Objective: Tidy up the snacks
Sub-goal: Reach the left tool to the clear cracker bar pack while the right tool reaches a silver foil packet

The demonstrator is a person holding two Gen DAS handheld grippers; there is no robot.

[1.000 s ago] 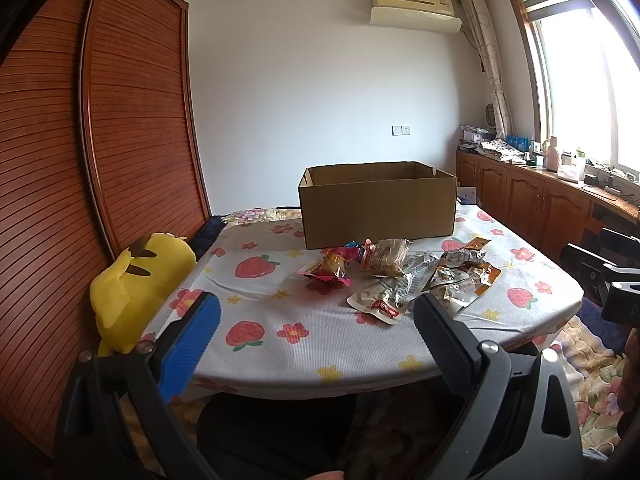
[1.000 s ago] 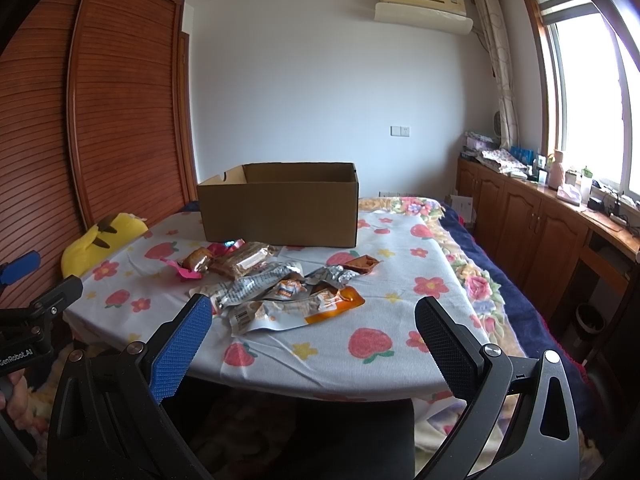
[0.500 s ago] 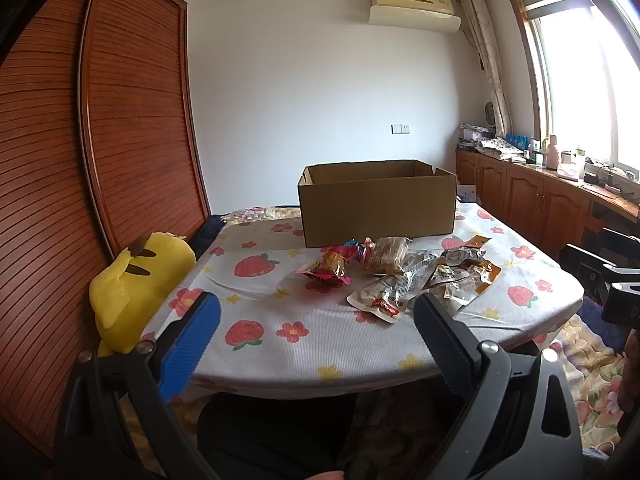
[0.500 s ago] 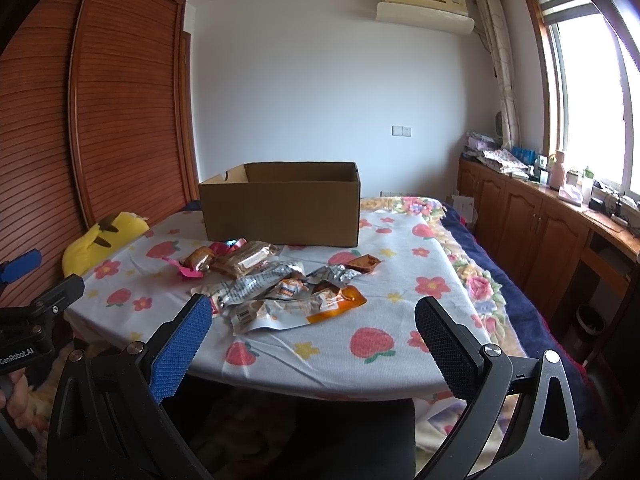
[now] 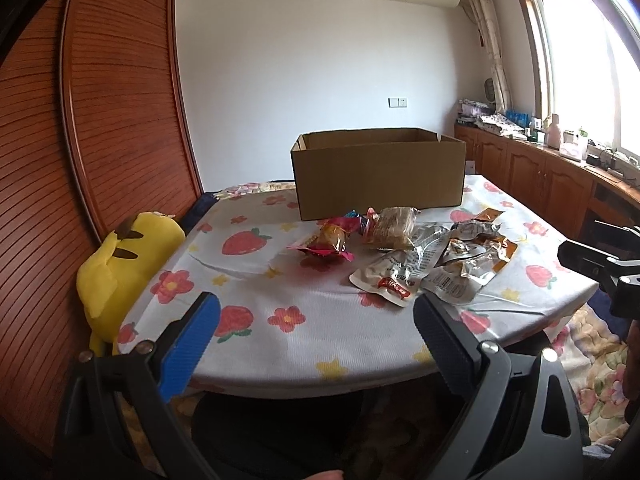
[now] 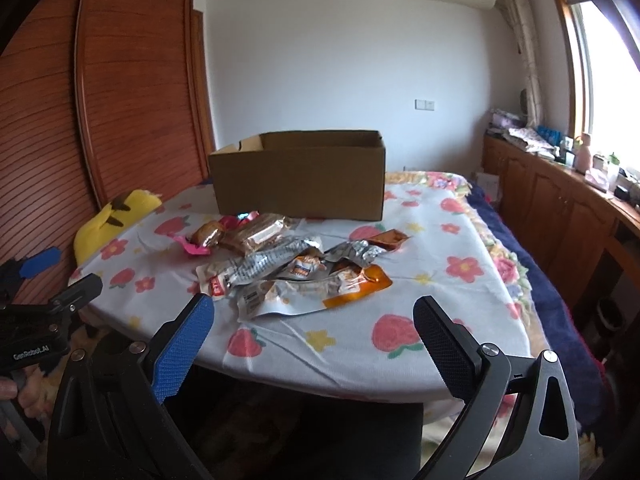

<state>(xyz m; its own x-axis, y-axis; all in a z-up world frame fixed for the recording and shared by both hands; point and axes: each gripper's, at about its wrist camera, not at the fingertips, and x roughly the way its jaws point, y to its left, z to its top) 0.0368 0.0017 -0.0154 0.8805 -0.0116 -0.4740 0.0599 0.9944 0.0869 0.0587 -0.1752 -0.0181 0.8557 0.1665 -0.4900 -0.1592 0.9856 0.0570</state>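
Flowered tablecloth [image 5: 304, 280], wooden wardrobe [image 5: 120, 120] left | cardboard box [image 5: 378, 174] behind snack packets [image 5: 420, 256]; yellow plush [image 5: 124, 260] | left gripper [image 5: 316, 320], right gripper [image 6: 314, 320]: both spread, empty

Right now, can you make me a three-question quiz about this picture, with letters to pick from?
1. Where is the cardboard box?
A. on the table behind the snack packets
B. on the floor
C. on the yellow plush toy

2. What colour is the plush toy beside the table?
A. green
B. yellow
C. purple

3. How are the left tongs and right tongs?
A. both open and empty
B. both shut on a packet
C. one holds the box

Answers:
1. A, the box stands on the flowered cloth just behind the snack packets.
2. B, it is bright yellow with dark marks.
3. A, each pair's fingers are spread wide with nothing between them.
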